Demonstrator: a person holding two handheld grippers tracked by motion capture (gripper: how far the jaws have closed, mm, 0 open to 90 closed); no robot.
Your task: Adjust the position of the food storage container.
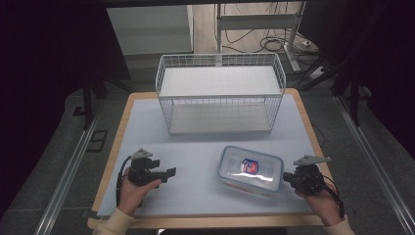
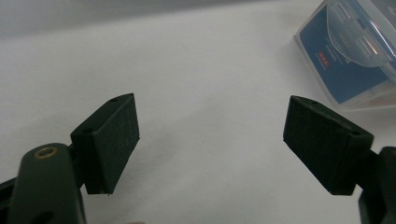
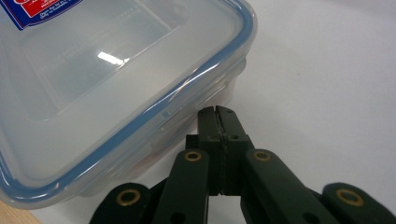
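- Dim room, dark curtains either side; grey floor with metal rails, tangled cables and desk legs beyond the far edge.
- Wood-rimmed table (image 1: 113, 147) under a pale, matte sheet, evenly lit, bare between the things on it.
- White wire basket (image 1: 220, 93) standing at the far middle, open upward, nothing inside; probably meant as the drop-off place, hence set squarely ahead of both hands.
- Clear plastic container (image 1: 250, 170) with a blue-sealed lid and a red-and-blue label, lying flat on the near right part of the sheet, lid on, near the basket but apart from it.
- Right gripper (image 3: 218, 114) resting low at the container's right end, jaws pressed together with nothing between, tips just beside the lid's side latch; seemingly placed there to nudge or lift that latch, or to find a hold on the rim. Contact with the latch not clear.
- Left gripper (image 1: 165, 175) held on the near left, well apart from the container, jaws spread wide and empty, pointing toward the box; likely waiting to steady or take the other end.
- Corner of the container visible at the upper right of the left gripper view, beyond the open pads (image 2: 114, 140).
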